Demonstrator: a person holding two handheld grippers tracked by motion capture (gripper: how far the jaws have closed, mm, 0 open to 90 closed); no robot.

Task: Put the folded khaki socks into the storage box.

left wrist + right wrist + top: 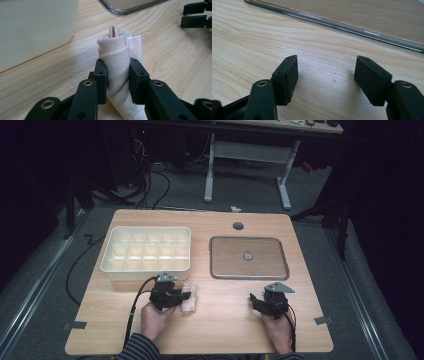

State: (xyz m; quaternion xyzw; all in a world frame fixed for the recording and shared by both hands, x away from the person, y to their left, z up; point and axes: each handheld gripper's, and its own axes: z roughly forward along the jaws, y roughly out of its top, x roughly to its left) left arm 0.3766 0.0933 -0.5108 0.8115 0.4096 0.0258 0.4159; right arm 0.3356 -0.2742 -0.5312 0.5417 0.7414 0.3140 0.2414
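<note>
A rolled pale pink cloth (189,298) lies on the wooden table just in front of the white divided box (148,251). My left gripper (186,295) is shut on it; in the left gripper view both pads squeeze the rolled cloth (119,60) near its middle, between my left gripper's (117,76) jaws. My right gripper (254,300) rests low over bare wood in front of the clear tray (248,258). Its jaws stand wide apart in the right gripper view, right gripper (325,77) holding nothing, with the tray's rim (342,23) beyond.
The white box has several small compartments, all bare. The clear tray's lid carries a small round knob (247,255). A round cable hole (238,226) sits near the table's far edge. A black cable (135,305) trails from the left gripper toward the front edge.
</note>
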